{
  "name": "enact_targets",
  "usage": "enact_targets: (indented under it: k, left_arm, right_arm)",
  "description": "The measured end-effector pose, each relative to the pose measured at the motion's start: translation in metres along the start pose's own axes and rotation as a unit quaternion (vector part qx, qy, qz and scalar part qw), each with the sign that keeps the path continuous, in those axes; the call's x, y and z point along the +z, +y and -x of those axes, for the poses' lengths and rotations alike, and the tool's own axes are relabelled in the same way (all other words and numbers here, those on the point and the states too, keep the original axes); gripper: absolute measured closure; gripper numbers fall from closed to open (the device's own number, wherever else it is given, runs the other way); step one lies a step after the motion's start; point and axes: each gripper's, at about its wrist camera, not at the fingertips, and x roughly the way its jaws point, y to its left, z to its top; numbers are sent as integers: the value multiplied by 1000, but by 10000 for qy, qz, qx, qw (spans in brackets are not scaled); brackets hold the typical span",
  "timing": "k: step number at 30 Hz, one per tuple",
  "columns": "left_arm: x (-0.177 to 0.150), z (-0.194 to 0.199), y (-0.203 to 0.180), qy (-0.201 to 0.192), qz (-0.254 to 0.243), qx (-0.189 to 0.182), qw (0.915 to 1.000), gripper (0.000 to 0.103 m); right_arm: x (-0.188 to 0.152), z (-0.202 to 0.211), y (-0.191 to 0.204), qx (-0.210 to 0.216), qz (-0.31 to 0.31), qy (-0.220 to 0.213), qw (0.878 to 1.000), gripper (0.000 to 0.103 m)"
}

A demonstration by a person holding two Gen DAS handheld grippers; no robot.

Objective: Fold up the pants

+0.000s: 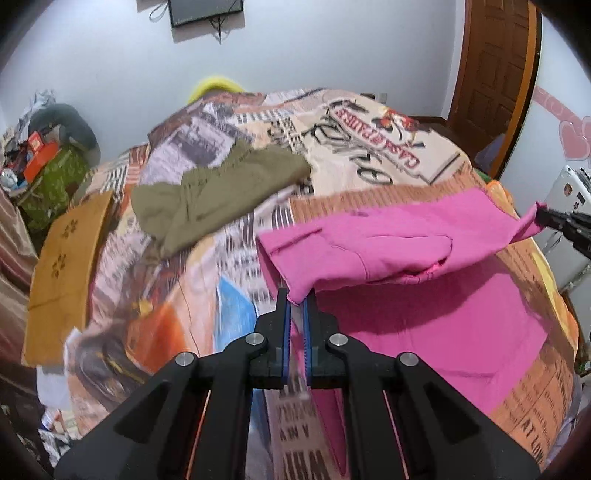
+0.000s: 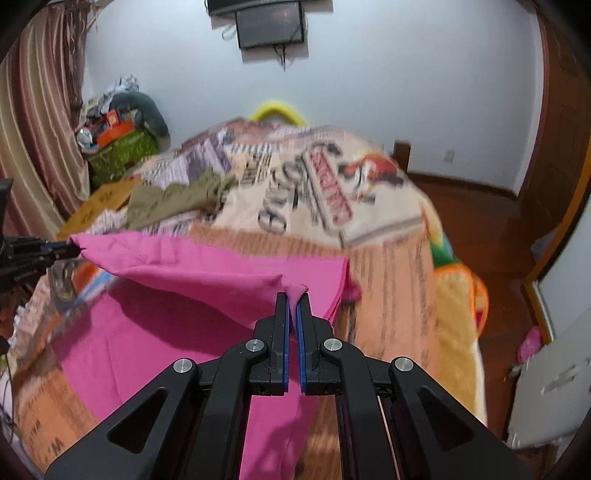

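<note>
Far left of the room, by the striped curtain (image 2: pixel 33 122), there's a heap of clutter (image 2: pixel 118 122) on a green box, w/ an orange carton on top. Next to it a tan cardboard piece (image 1: pixel 62 266) lies along the bed's left edge. An olive-green garment (image 1: pixel 207 192) sits crumpled on the printed bedspread (image 1: pixel 369 147), well apart from the pink one, toward the far side.

Then the left gripper (image 1: pixel 295 297): jaws pressed nearly together, pinching one corner of the pink pants (image 1: pixel 388 236). From the right wrist view that same gripper shows at the left border, its tip buried in the pink corner.

The pants are mid-bed, toward the near edge. The lifted edge hangs between the two grippers, stretched and sagging a bit in the middle, casting a shadow on the pink layer lying flat on the bedspread below (a pocket seam shows on the raised part). The lower cloth runs down toward the cameras, under both grippers.

Right gripper (image 2: pixel 294 295): jaws close together, pinching the other corner, a small tuft of pink poking out past the tips.

Beyond, a dark screen (image 2: pixel 271 26) is mounted on the white wall. Further right, wooden floor (image 2: pixel 491 229), a brown door (image 1: pixel 495 74), and a white appliance (image 1: pixel 565 206) at the far right, blurred.
</note>
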Motion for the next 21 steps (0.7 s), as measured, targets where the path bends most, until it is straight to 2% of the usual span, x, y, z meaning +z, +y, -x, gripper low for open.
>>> enact_targets:
  k: [5,11,14,17,21]
  left_arm:
    - [-33,-9,-7,309,-117,40,9994,100]
    - [-69,-10,-5,644,47,7,9979,101]
    - [-81,0,0,611,197,33,9979,101]
    - [-84,11,4,572,263,40,9980,101]
    - [-75,25,-1,453,143,39,9989,97]
  right_arm:
    - [-39,-8,6,-76,62,355,9993,100]
    - [-71,-7,2,-39,-132,611,9980,100]
    - [-82,-2,-3,9,-348,730,9967,98]
    - [-90,2,-4,-120,-428,861,9953,96]
    - [-94,12,-3,-222,-346,959,9945,84]
